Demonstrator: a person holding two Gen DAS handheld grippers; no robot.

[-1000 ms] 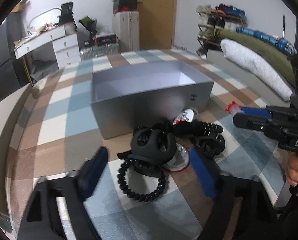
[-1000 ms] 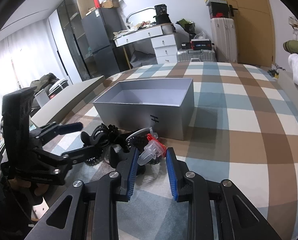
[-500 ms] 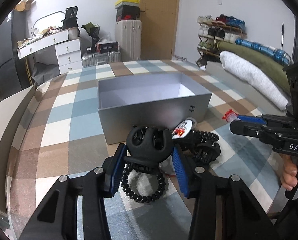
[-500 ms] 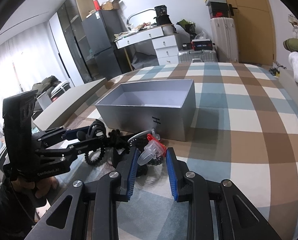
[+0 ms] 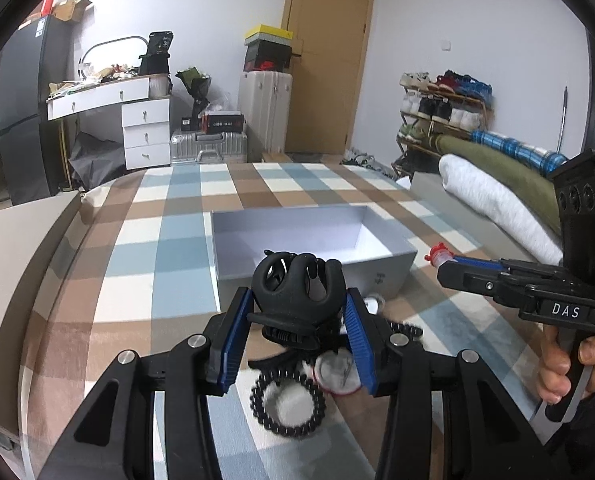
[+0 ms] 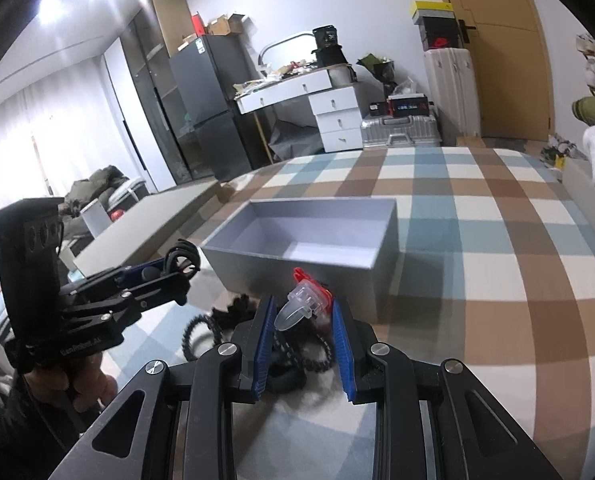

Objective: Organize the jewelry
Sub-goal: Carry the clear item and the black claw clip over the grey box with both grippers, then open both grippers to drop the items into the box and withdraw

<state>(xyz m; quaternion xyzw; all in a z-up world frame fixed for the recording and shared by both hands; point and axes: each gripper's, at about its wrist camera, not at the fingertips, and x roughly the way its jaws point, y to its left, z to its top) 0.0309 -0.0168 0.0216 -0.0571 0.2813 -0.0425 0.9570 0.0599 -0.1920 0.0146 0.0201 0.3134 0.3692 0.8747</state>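
Note:
My left gripper (image 5: 297, 312) is shut on a black claw hair clip (image 5: 297, 284) and holds it up in front of the open grey box (image 5: 317, 262); the clip also shows in the right wrist view (image 6: 183, 258). My right gripper (image 6: 302, 312) is shut on a clear and red hair clip (image 6: 305, 304), held above the table just short of the box (image 6: 309, 264). That clip shows at the right gripper's tip in the left wrist view (image 5: 439, 257). A black spiral hair tie (image 5: 287, 404) and a round badge (image 5: 335, 372) lie on the checked cloth below.
More black hair ties (image 6: 297, 352) lie in a pile in front of the box. The checked tablecloth (image 6: 497, 240) spreads around and beyond the box. Rolled blankets (image 5: 493, 196) lie at the right.
My left gripper closed on the black claw clip and lifted it off the pile toward the box. My right gripper rose slightly, still holding the clear and red clip.

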